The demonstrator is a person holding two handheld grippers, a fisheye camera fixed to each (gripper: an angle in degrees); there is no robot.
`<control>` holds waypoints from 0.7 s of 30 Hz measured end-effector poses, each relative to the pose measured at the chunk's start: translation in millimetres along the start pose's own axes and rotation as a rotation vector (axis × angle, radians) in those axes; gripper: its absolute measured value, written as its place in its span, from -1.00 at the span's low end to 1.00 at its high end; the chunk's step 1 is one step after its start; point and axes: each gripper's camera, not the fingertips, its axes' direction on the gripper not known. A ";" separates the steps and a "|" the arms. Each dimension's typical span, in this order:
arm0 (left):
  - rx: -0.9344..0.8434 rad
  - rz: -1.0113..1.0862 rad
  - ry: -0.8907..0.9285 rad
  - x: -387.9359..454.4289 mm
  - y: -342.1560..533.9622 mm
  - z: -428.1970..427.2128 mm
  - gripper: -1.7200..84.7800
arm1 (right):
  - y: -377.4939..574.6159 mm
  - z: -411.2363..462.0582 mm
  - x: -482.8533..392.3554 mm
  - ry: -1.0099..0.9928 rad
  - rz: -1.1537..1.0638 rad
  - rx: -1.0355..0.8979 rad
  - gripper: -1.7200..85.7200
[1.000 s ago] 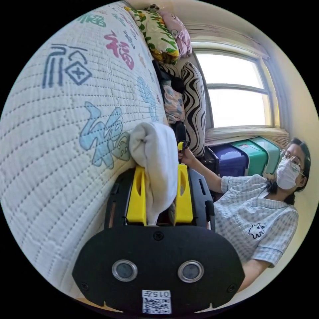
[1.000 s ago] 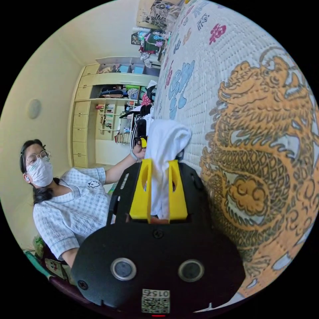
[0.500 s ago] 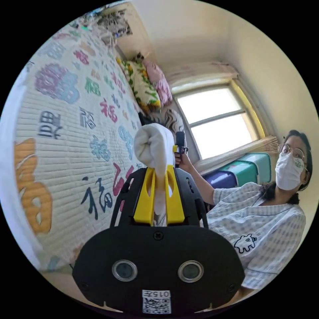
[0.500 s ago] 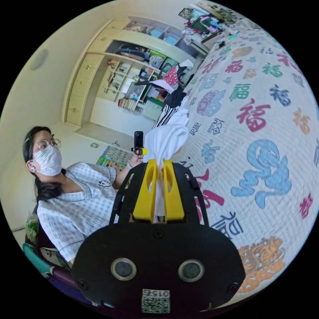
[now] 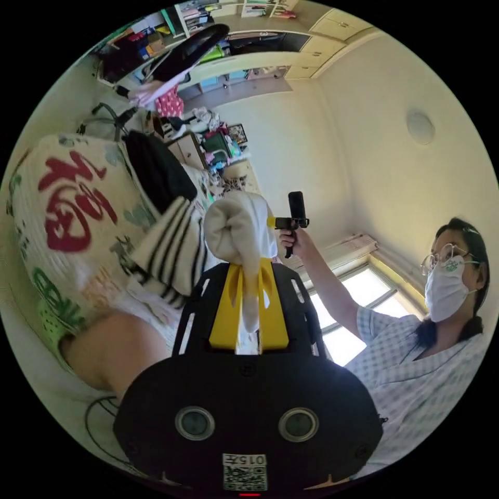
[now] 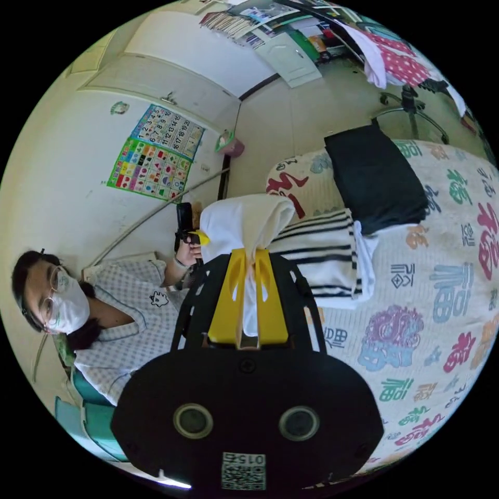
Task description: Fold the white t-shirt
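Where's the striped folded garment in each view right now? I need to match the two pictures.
Left gripper view: the striped garment sits left of centre, just left of the white t-shirt bunched above the yellow jaws.
Right gripper view: it lies right of centre on the quilt.
Shared landmark: the black folded garment beside it.

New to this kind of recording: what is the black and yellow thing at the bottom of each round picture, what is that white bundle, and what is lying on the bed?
Each round picture comes from a fisheye camera riding on a handheld gripper; a person holds one in each hand. The black plate with yellow fingers is that camera's own gripper. In the left gripper view, the left gripper is shut on the white t-shirt; in the right gripper view, the right gripper is shut on the same garment. The other gripper shows beyond the bundle in each view. On the patterned bedspread lie a folded striped garment and a folded black garment.
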 end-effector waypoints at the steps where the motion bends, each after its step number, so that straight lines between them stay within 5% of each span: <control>1: -0.020 0.013 -0.024 -3.2 -30.6 -25.0 -0.86 | -15.8 7.9 4.8 -0.014 0.004 0.005 -0.90; 9: -0.192 0.066 -0.176 16.3 -166.7 -106.9 -0.87 | -145.7 124.3 96.6 -0.229 0.048 0.114 -0.92; 16: -0.286 0.019 -0.116 -1.9 -205.4 -100.3 -0.87 | -201.8 154.5 138.5 -0.114 0.170 0.062 -0.93; 21: -0.533 -0.003 -0.204 -16.0 -270.5 -77.0 -0.87 | -205.4 214.6 176.1 -0.202 0.318 0.318 -0.93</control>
